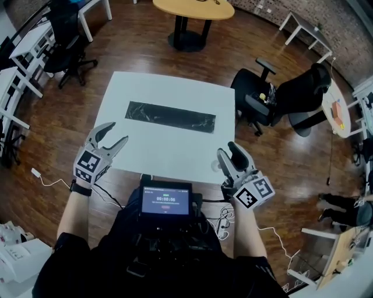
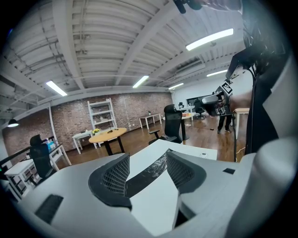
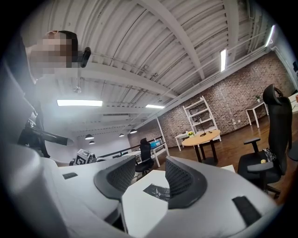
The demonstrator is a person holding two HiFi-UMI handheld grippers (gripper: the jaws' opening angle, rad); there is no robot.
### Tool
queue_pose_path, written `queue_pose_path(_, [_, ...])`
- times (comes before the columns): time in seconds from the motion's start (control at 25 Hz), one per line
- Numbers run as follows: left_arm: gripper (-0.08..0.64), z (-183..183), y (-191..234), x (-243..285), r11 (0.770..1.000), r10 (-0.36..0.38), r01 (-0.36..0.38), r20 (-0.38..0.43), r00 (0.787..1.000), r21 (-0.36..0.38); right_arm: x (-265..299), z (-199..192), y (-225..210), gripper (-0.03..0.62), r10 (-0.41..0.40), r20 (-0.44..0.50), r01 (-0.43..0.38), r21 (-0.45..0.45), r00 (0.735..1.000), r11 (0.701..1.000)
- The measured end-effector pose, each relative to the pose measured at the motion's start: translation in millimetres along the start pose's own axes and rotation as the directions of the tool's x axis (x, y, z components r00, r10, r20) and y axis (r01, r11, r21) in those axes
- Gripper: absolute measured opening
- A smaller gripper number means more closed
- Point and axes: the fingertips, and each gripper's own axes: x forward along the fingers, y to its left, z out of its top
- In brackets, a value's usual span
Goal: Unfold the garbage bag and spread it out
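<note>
Left gripper (image 1: pixel 115 135): jaws wide apart, nothing btw them, touching nothing. It hangs over the near left edge of the white table (image 1: pixel 175 156). Right gripper (image 1: pixel 228 150): jaws apart too, empty, touching nothing. It is at the table's near right corner. A small screen (image 1: pixel 166 201) sits on the person's chest btw the two arms, just before the near edge.

Garbage bag (image 1: pixel 171 116): black, folded into a long thin strip. It lies flat across the mid of the table, a bit nearer the far side. Both grippers are well apart from it. There is bare white top all round the bag, most of it on the near side.

Past the table is brown wood floor (image 1: pixel 76 125), w/ open room on the left & far sides. A black office chair (image 1: pixel 256 93) stands just beside the far right corner. Farther back is a round wood table (image 1: pixel 192 8). White desks (image 1: pixel 26 43) are at far left.
</note>
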Motion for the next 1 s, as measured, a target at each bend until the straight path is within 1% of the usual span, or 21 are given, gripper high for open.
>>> queue_pose_path(0.16, [0.245,-19,37,19,1.0,-0.031,0.031,-0.021,0.999,-0.003,43,-2,1,0.199,-0.015,-0.019,0.015,0.003,1.0,1.0])
queue_pose_path(0.32, [0.245,-39,76,37,0.998,-0.061,0.063,-0.053,0.997,0.02,87,-7,1,0.199,-0.036,-0.035,0.037,0.018,0.999,0.999])
queue_pose_path(0.44, [0.245,-50,106,48,0.997,-0.082,0.082,-0.053,0.995,0.005,121,-10,6,0.199,-0.042,-0.044,0.043,0.021,0.998,0.999])
queue_pose_path(0.6, [0.239,-64,134,63,0.993,-0.116,0.115,-0.047,0.992,-0.016,159,-13,12,0.199,-0.05,-0.055,0.051,0.017,0.997,0.999])
queue_pose_path(0.72, [0.232,-78,145,76,0.987,-0.159,0.158,-0.054,0.986,-0.012,180,-14,13,0.199,-0.064,-0.066,0.065,0.013,0.996,0.998])
queue_pose_path(0.8, [0.227,-89,146,86,0.98,-0.196,0.197,-0.068,0.978,0.011,192,-14,13,0.199,-0.078,-0.07,0.079,0.009,0.994,0.997])
queue_pose_path(1.0, [0.215,-119,144,114,0.949,-0.294,0.304,-0.12,0.948,0.083,218,-15,13,0.199,-0.097,-0.077,0.097,-0.006,0.992,0.995])
